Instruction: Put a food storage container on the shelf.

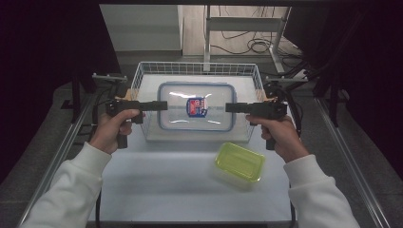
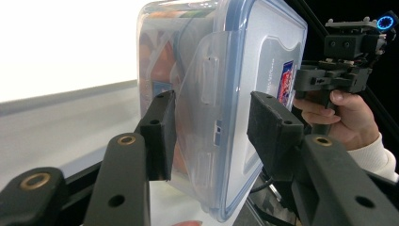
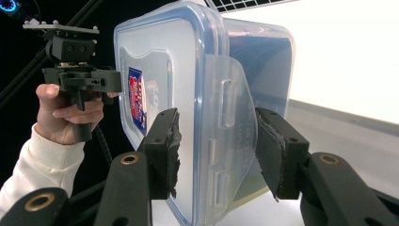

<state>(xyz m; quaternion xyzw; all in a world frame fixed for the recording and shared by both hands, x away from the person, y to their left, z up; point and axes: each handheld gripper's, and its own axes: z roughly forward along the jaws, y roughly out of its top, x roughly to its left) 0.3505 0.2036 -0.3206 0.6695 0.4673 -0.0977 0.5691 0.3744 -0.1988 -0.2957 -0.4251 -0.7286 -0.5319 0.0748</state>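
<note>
White worktop (image 1: pixel 161 175) carries a wire basket (image 1: pixel 142 71) beyond both grippers and a green-lidded box (image 1: pixel 239 162) just beneath the right gripper (image 1: pixel 230 107).

White sleeves (image 1: pixel 76 185) meet black pistol-shaped grippers, left gripper (image 1: pixel 162 105) and right gripper (image 1: pixel 229 107) (brass-ringed screw holes, foam pads).

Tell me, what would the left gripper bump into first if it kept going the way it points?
The left gripper points at the clear lidded box; its end already sits between the jaws.
</note>
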